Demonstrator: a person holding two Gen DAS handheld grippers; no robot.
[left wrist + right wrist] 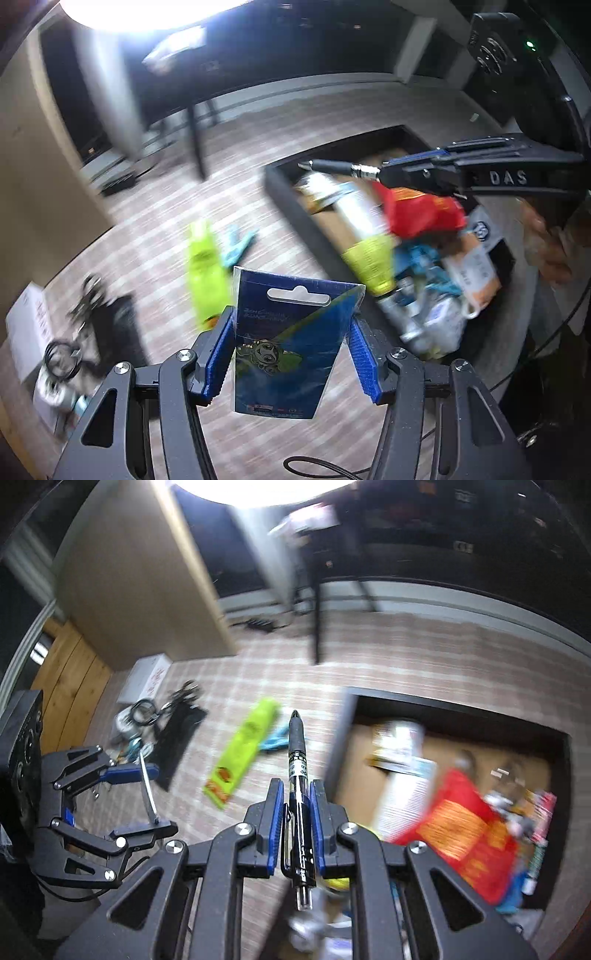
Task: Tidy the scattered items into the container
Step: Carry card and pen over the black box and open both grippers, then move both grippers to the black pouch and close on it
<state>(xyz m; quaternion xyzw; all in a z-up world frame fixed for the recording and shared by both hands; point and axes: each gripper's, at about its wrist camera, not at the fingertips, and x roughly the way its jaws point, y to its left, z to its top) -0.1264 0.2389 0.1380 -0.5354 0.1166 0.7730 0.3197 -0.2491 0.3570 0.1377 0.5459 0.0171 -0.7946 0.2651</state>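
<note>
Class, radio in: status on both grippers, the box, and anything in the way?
Left gripper shut on blue card packet. Right gripper shut on black pen. Box part full, open. Green packet on floor; nothing blocking.

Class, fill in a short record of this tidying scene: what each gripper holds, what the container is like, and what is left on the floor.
left gripper: shut on blue carded packet
right gripper: shut on black pen
container: dark open box, already holding a red bag and other items
left on floor: lime-green packet, teal item, black clutter
</note>
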